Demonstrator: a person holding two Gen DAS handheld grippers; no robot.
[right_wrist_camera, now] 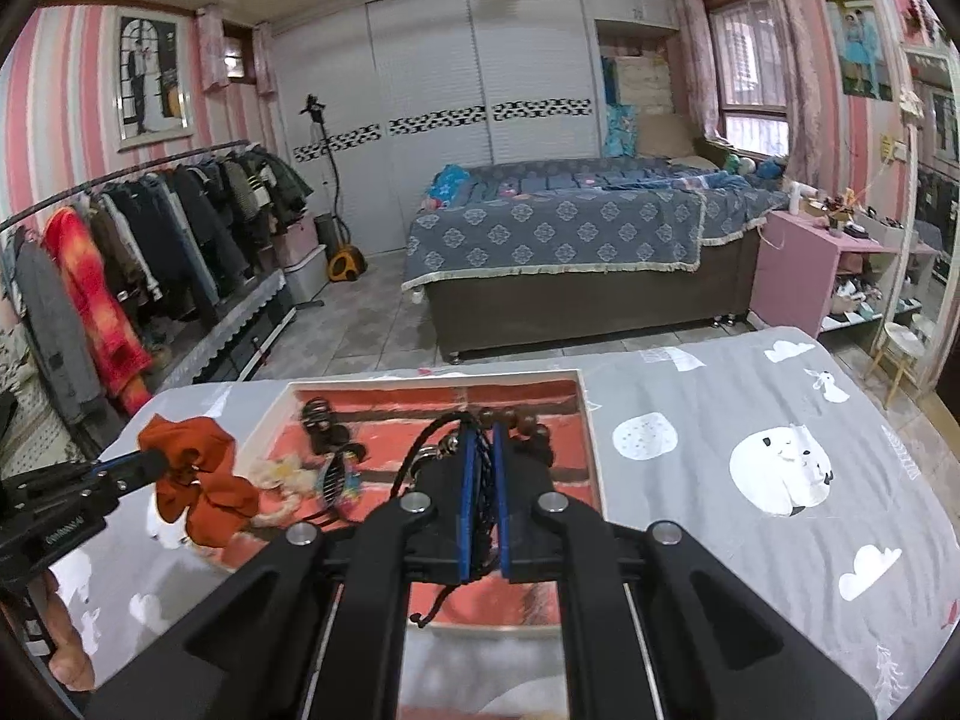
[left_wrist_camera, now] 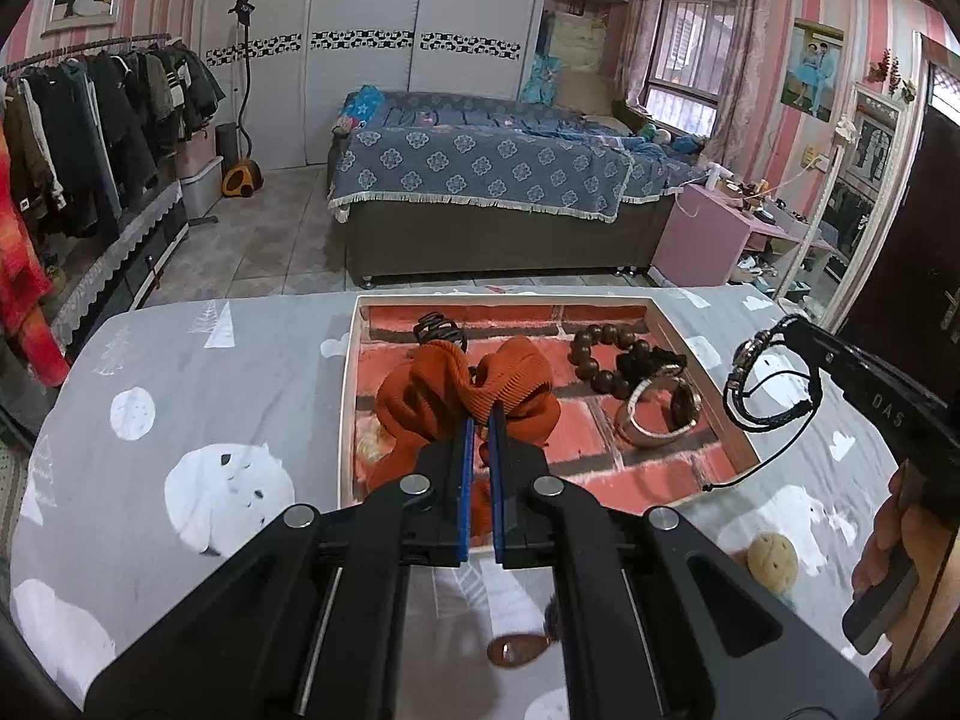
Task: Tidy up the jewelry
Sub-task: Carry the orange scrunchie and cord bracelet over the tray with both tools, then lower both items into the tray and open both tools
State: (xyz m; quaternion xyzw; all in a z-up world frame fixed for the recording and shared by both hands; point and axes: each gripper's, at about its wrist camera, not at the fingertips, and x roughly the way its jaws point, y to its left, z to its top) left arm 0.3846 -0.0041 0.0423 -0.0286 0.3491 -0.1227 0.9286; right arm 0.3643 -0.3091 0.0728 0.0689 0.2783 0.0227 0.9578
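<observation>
Left gripper [left_wrist_camera: 478,420] clamped tight on orange scrunchie [left_wrist_camera: 462,396], blue pads pinched on a fold of the fabric, held up off the tray [left_wrist_camera: 351,396]; from right wrist view, hanging over tray's left edge. Right gripper [right_wrist_camera: 485,438] closed on black cord bracelet [right_wrist_camera: 447,444], cords pinched between the pads, loose knotted end dangling below over the tray floor; from left wrist view, bracelet [left_wrist_camera: 771,384] raised clear of tray's right rim, small metal charm at its top. Lying inside tray, brick-pattern floor: brown bead bracelet [left_wrist_camera: 600,360] at far right, touching black bead cluster [left_wrist_camera: 645,360]; watch [left_wrist_camera: 660,414] just nearer than those, strap looped. Black claw clip [left_wrist_camera: 441,330] near tray's far wall, left of the beads. Striped hair clip [right_wrist_camera: 336,480] and pale fluffy item [right_wrist_camera: 282,474] at tray's left side. Outside tray, on grey printed cloth [left_wrist_camera: 180,372]: beige pom-pom [left_wrist_camera: 773,558] near tray's near right corner, brown oval item [left_wrist_camera: 516,648] just past near rim, partly hidden by gripper body. A hand [left_wrist_camera: 888,546] gripping the right handle.
</observation>
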